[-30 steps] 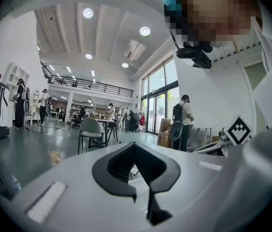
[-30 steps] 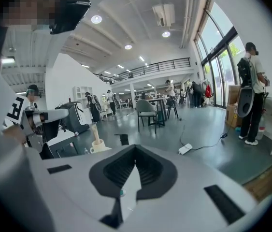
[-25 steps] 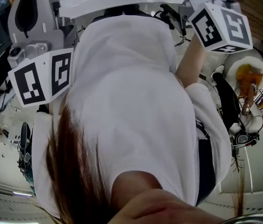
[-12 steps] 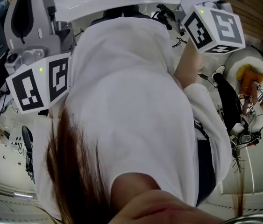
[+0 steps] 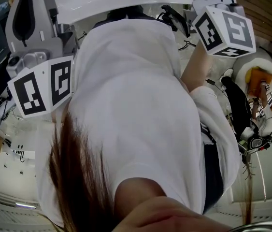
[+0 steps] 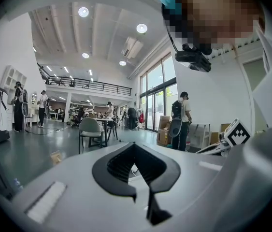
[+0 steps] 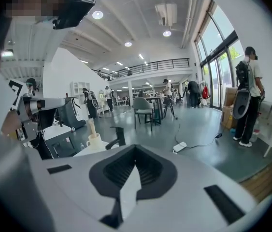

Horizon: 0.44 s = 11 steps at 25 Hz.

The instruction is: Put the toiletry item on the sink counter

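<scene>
Not much has changed over the last second tbh; in the head view the right cube (image 5: 225,28) in the upper right slid a touch toward the middle and back out, and the left cube (image 5: 41,88) at the left edge barely budged; a white shirt (image 5: 136,105) fills the rest. So I'd say nothing got picked up or set down in that stretch.

The left gripper (image 6: 136,163) is pressed together with nothing in it; the right gripper (image 7: 135,166) looks closed too, with only a pale sliver along the seam that I can't name.

No toiletry item in either one; the only candidate is a cup (image 7: 93,140) with a pale stick in it, left of middle in the right gripper view, standing on a white worktop (image 7: 81,152) just beside a black tap (image 7: 115,137). If that's the item, it already sits on the counter; or the real one is out of view.

Count: two grippers, two cubes, one cup, one tap.
</scene>
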Motion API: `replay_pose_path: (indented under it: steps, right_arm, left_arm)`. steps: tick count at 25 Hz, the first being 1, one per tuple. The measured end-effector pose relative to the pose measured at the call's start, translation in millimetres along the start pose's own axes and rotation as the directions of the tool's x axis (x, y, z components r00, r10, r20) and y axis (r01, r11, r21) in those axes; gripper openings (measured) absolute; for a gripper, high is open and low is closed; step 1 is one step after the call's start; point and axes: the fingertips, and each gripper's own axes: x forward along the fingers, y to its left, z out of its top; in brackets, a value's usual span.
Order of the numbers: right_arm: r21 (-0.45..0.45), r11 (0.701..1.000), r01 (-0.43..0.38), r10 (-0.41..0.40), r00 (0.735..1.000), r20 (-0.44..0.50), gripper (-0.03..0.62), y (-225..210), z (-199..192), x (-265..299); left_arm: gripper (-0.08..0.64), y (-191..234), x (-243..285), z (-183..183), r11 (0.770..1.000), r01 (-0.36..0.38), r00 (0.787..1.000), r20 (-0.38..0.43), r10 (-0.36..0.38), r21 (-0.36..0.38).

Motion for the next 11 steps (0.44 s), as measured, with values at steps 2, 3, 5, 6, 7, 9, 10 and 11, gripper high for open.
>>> replay_pose_path:
  steps: [2,3,5,6,7,9,10,11]
  right_arm:
    - [0.000,1.000,0.000,0.000,1.000,0.000,0.005,-0.1,-0.6,1.4]
    - [0.000,1.000,0.000,0.000,1.000,0.000,0.005,0.3,-0.8,2.7]
    - [-0.001,1.000,-0.001,0.001,1.000,0.001,0.005,2.6,-0.6,4.4]
    - [-0.001,1.000,-0.001,0.001,1.000,0.002,0.005,4.2,-0.6,3.9]
    - [-0.002,1.000,-0.001,0.001,1.000,0.002,0.005,5.9,-0.8,2.4]
    - [-0.001,1.000,-0.002,0.002,1.000,0.004,0.005,9.0,-1.6,-2.6]
    - [0.000,1.000,-0.003,0.003,1.000,0.005,0.005,10.5,-2.2,-5.4]
    - [0.001,1.000,-0.005,0.005,1.000,0.006,0.005,11.9,-2.7,-8.2]
  left_arm:
    - [0.009,0.9,1.1,-1.1,1.000,0.000,1.000,0.000,0.000,0.000]
    - [0.009,2.0,1.8,-1.6,1.000,0.000,1.000,0.000,0.000,0.000]
    - [0.009,4.5,1.5,-2.0,1.000,0.000,1.000,0.002,0.000,0.000]
    - [0.009,5.2,0.1,-1.9,1.000,0.001,1.000,0.002,-0.001,0.001]
    - [0.009,5.2,-2.2,-1.6,1.000,0.000,1.000,0.003,0.000,0.001]
    - [0.009,3.9,-7.9,-1.0,1.000,0.000,1.000,0.004,0.000,0.001]
    - [0.009,3.1,-10.9,-0.8,1.000,-0.001,1.000,0.005,0.001,0.001]
    - [0.009,2.2,-13.9,-0.6,1.000,-0.002,1.000,0.005,0.002,0.001]
